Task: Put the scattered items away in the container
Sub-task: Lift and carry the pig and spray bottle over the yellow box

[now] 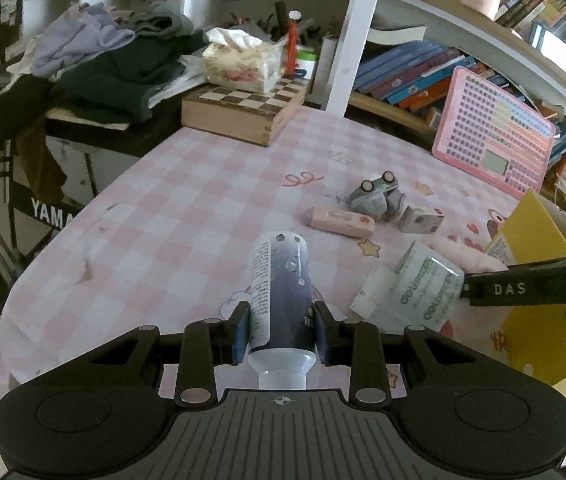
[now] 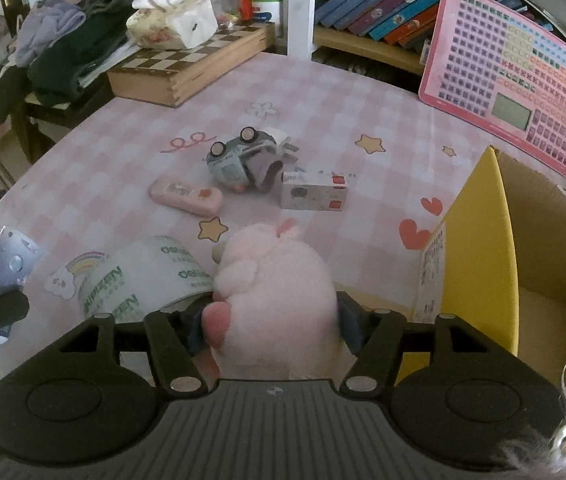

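My left gripper [image 1: 281, 326] is shut on a dark tube [image 1: 281, 284] with a white cap, held over the pink checked tablecloth [image 1: 171, 216]. My right gripper [image 2: 273, 326] is shut on a pink plush toy [image 2: 279, 284]; its arm shows at the right of the left wrist view [image 1: 531, 286]. A white roll with green print [image 2: 143, 276] lies beside the plush and also shows in the left wrist view [image 1: 423, 286]. A pink case [image 2: 187, 195], a toy car [image 2: 239, 160] and a small white box [image 2: 314, 191] lie mid-table. A yellow-flapped cardboard box [image 2: 479, 248] stands at the right.
A chessboard box [image 2: 187, 66] with a tissue pack [image 2: 173, 24] sits at the table's back left. A pink keyboard toy [image 2: 511, 76] leans at the back right before shelves of books [image 2: 383, 4]. Clothes [image 1: 103, 64] are piled on a stand at the left.
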